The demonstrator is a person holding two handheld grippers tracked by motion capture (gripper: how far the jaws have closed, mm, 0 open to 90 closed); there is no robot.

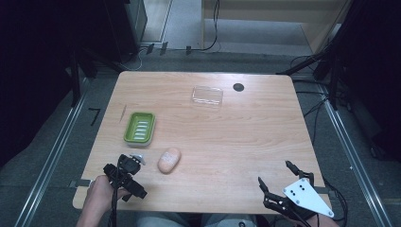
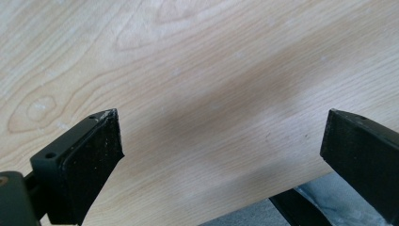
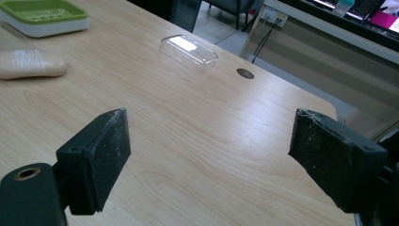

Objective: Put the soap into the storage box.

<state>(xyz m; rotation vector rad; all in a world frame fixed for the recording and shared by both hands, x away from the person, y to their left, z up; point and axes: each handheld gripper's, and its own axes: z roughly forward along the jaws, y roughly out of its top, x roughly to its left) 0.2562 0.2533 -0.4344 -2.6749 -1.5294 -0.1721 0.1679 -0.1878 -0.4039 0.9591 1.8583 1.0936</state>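
Your left gripper (image 1: 126, 166) stood wide open and empty near the table's (image 1: 236, 142) near-left edge, the soap bar (image 1: 169, 160) just to its right, below the green dish (image 1: 139, 126). Your right gripper (image 1: 280, 182) was likewise wide and empty. You were best advised to straddle the bar across its narrow width.

The green soap dish (image 3: 43, 16) is cut off by the frame's top edge.
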